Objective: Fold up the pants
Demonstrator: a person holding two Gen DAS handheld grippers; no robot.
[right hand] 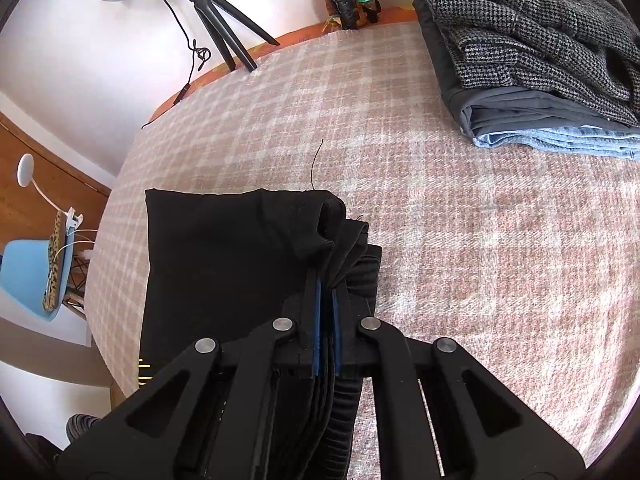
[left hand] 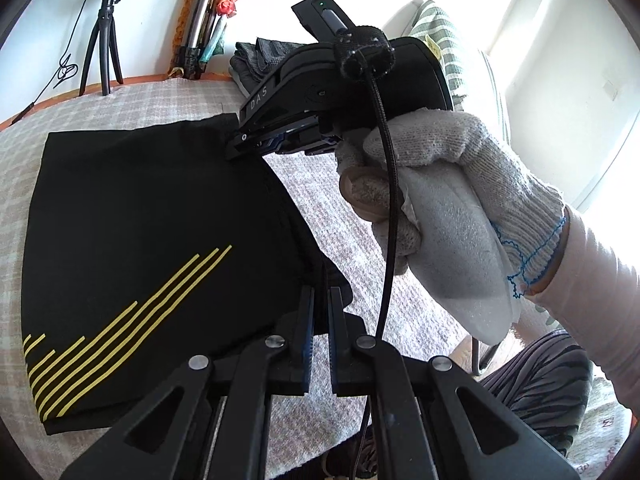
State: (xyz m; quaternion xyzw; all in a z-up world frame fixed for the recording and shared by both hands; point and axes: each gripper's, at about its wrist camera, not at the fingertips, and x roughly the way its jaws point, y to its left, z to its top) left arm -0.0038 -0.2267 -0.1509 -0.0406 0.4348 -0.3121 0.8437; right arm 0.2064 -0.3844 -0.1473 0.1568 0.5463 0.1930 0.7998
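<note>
Black pants with yellow diagonal stripes lie folded on the checked pink cloth; they also show in the right wrist view. My left gripper is shut on the near right edge of the pants. My right gripper is shut on the bunched far edge of the pants, with ribbed fabric between its blue pads. In the left wrist view the right gripper grips the far corner, held by a white-gloved hand.
A stack of folded clothes lies at the far right of the table. A ring light on a black tripod stands at the far left edge. A blue chair stands left of the table.
</note>
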